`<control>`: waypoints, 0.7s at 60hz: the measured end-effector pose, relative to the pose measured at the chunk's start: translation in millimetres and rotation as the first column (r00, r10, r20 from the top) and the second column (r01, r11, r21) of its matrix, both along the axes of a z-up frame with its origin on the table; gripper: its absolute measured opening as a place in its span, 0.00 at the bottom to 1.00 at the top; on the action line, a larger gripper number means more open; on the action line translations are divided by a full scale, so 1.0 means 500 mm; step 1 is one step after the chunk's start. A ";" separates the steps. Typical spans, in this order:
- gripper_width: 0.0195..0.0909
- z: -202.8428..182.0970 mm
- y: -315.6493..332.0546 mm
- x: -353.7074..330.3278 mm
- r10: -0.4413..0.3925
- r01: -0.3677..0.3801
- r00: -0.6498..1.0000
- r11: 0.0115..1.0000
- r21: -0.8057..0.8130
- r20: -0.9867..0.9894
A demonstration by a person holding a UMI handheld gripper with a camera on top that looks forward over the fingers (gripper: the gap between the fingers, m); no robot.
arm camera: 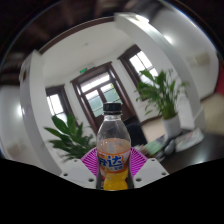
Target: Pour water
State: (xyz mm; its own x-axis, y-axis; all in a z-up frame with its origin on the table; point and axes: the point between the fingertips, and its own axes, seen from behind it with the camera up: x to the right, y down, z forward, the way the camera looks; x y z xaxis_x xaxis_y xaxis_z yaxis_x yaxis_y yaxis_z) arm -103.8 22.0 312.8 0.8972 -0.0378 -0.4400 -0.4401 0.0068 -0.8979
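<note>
A clear plastic bottle [113,145] with a black cap, a blue and white label and orange drink in its lower part stands upright between my fingers. My gripper [113,166] is shut on the bottle, with the purple pads [91,161] pressing on its label from both sides. The bottle's base is hidden below the fingers.
Beyond the bottle is a room with a dark-framed door [99,93] and windows [139,63]. A leafy plant [68,133] stands to the left, another in a white pot [161,93] to the right. A dark table edge [190,150] lies at the right.
</note>
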 end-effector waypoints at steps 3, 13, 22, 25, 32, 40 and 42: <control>0.23 0.002 0.012 0.049 -0.053 0.058 0.985 0.998 -0.026 0.164; 0.23 -0.040 0.011 0.225 -0.166 0.265 0.845 0.956 -0.127 0.508; 0.23 -0.134 0.050 0.348 -0.200 0.342 0.813 0.924 -0.171 0.547; 0.23 -0.164 0.028 0.356 -0.200 0.350 0.818 0.918 -0.189 0.539; 0.23 -0.244 0.041 0.400 -0.208 0.357 0.837 0.908 -0.217 0.505; 0.23 -0.307 0.049 0.436 -0.211 0.364 0.828 0.907 -0.213 0.519; 0.23 -0.319 0.047 0.445 -0.211 0.368 0.822 0.905 -0.211 0.528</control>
